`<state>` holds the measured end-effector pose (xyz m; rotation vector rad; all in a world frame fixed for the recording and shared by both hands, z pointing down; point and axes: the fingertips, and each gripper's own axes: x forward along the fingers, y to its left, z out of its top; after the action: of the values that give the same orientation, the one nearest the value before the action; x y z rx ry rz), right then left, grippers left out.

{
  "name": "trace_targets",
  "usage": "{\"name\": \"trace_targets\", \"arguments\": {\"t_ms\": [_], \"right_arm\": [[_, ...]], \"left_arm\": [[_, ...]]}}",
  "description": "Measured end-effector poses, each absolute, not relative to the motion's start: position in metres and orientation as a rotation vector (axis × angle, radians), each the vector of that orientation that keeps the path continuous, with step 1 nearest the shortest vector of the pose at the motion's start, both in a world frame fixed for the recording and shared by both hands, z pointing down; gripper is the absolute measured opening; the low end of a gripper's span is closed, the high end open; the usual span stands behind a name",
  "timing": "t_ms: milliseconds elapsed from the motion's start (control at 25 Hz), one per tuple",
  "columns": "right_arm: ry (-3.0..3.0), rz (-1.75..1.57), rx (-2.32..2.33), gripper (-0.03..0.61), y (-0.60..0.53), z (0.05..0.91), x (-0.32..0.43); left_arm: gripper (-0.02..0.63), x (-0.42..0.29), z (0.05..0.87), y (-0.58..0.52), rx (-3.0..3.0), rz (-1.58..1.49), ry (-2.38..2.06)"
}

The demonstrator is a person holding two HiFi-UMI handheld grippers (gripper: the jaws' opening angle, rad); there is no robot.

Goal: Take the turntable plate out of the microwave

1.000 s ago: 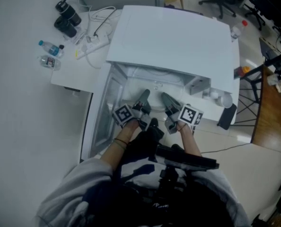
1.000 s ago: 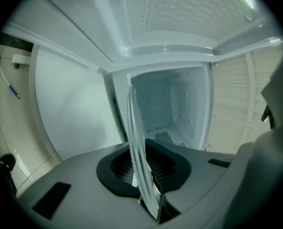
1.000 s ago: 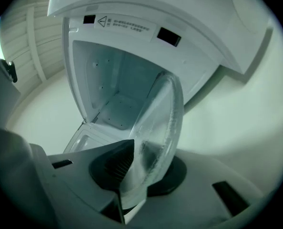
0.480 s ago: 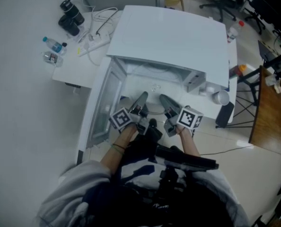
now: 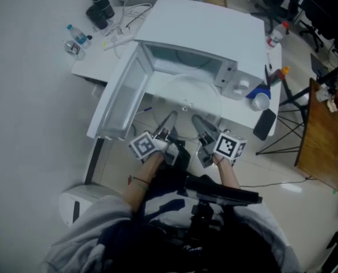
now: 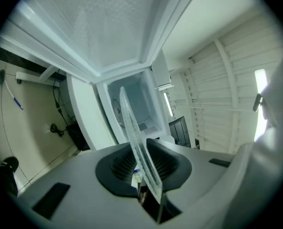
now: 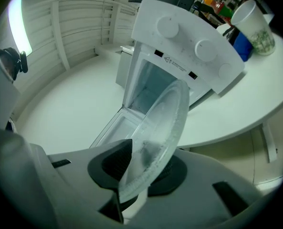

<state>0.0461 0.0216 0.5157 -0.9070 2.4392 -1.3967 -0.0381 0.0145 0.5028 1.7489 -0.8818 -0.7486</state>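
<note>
The clear glass turntable plate hangs in front of the open white microwave, outside its cavity. My left gripper is shut on the plate's near left rim and my right gripper on its near right rim. In the left gripper view the plate stands edge-on, pinched between the dark pads of the left gripper. In the right gripper view the plate slants up out of the right gripper, with the microwave's knob panel behind it.
The microwave door swings open to the left. On the white table lie water bottles, black containers and cables. A cup, a black slab and bottles stand to the right.
Both grippers have drawn back and up from the microwave cavity towards the person, bringing the glass plate out with them. The microwave now lies farther ahead in the head view.
</note>
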Motion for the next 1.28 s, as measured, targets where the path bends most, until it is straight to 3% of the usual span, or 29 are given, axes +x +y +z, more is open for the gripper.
{"name": "trace_targets", "arguments": {"t_ms": [600,1280], "right_arm": [[2.493,-1.309,-0.809,0.095,0.171,0.498,0.086],[2.430,-1.263,-0.792,0.095,0.198,0.463,0.059]], "left_arm": [[0.048,0.003,0.482,0.166,1.771,-0.785,-0.907],[0.046,-0.022,0.452,0.187,1.850,-0.758,-0.843]]}}
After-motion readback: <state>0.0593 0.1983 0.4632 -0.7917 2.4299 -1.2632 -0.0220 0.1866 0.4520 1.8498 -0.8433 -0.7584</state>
